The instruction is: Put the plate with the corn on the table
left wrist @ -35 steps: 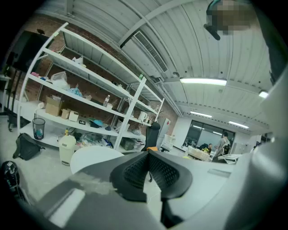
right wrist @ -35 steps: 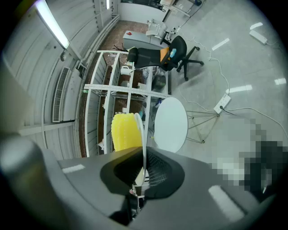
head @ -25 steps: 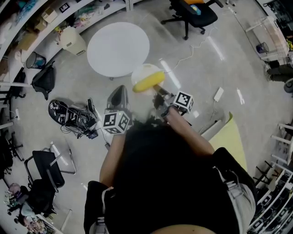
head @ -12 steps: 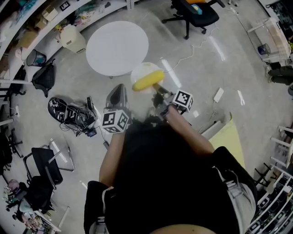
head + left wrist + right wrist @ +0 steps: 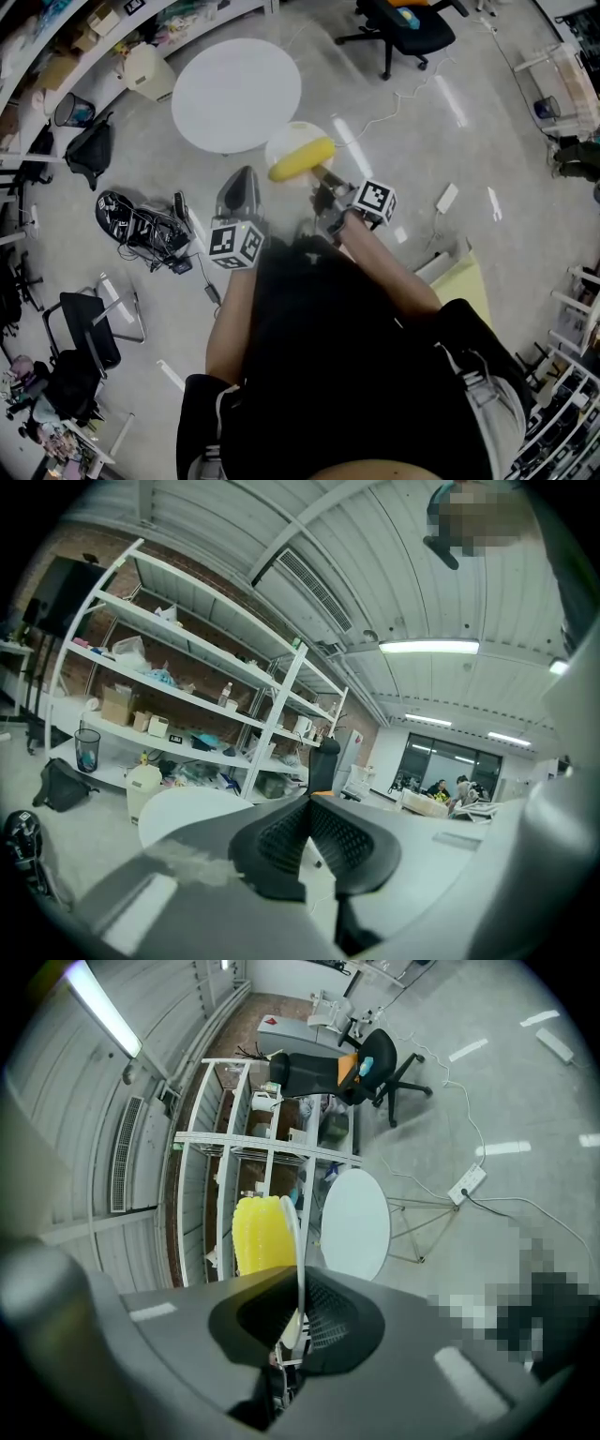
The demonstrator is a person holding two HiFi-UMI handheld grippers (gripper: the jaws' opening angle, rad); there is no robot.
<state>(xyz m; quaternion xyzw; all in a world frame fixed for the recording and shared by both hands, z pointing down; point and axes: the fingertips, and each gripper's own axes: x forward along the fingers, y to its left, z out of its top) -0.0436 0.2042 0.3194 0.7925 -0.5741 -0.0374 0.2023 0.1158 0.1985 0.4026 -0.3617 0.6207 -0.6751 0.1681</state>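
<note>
Clamping plate (image 5: 298,1232) rim: right claw (image 5: 299,1309); corn (image 5: 258,1237) on plate; left claw (image 5: 309,819) jaws together, empty; table (image 5: 236,94) just beyond.

Yellow corn (image 5: 302,159) on white plate (image 5: 284,141) near table (image 5: 234,94)

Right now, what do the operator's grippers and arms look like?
The two match. The left gripper and right gripper have smooth grey bodies ending in black pads with a fine grid texture. The left cube and right cube are white with black square markers. The person wears a black top; the forearms are uncovered.
</note>
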